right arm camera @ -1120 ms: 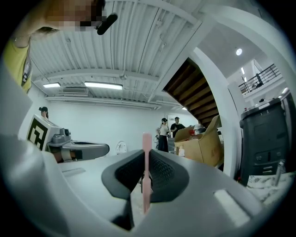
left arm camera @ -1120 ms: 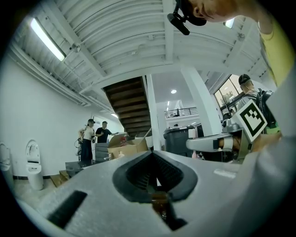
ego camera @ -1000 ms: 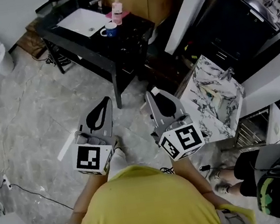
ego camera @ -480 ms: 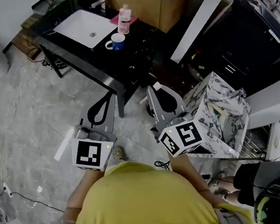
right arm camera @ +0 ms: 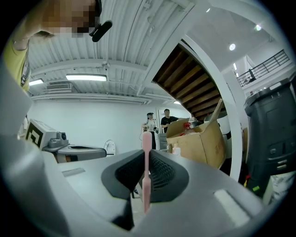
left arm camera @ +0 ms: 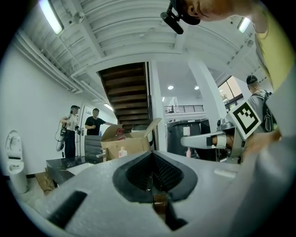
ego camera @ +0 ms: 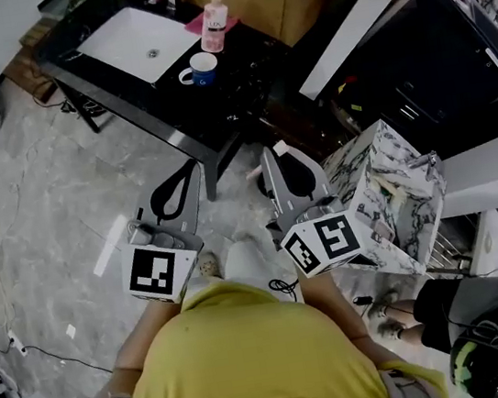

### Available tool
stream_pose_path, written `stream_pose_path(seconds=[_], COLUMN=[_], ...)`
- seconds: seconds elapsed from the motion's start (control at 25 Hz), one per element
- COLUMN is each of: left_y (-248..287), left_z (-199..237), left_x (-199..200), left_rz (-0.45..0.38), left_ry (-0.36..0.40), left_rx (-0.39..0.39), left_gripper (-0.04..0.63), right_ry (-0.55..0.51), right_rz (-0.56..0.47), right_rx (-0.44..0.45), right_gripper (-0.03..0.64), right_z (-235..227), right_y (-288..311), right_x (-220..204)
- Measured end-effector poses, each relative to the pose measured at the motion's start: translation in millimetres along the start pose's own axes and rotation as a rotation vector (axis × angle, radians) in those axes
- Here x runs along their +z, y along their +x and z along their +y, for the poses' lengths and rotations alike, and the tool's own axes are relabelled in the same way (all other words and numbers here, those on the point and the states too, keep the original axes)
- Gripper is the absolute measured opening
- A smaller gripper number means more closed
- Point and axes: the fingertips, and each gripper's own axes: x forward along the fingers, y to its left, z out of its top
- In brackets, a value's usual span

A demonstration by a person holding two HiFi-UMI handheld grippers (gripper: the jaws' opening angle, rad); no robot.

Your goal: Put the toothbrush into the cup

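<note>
Grey jaws of the left gripper were seen pressed together, and nothing was held between them. From its tip, the white and blue cup was found at about one o'clock, standing upright on the black table, just beside a white basin and well apart from both grippers. Further right, the right gripper was closed on the pink toothbrush, which was gripped near its lower part and stood upright between the jaws. From this gripper the cup lay at about eleven o'clock.

The carrying step was judged to be in hand: the toothbrush was already taken, but the table was not yet reached. For the next move, the right gripper would have to be brought over the cup, the toothbrush lined up above the opening, lowered inside, and only then released.
</note>
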Motion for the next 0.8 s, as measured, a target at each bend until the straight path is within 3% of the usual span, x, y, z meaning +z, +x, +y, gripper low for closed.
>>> stream_pose_path(seconds=[0.4, 0.8], left_y=[39.8, 142.8], left_z=[36.9, 106.1], left_x=[-8.8, 4.1], left_rz=[-0.004, -0.030], left_ry=[-0.016, -0.005], left_rx=[0.063, 0.180], left_gripper=[0.002, 0.002], right_ry=[-0.020, -0.053], right_rz=[-0.021, -0.017], right_rx=[0.066, 0.217], right_gripper=[0.031, 0.031], right_z=[-24.8, -82.0], right_y=[64.3, 187.7], right_x=[2.6, 14.5])
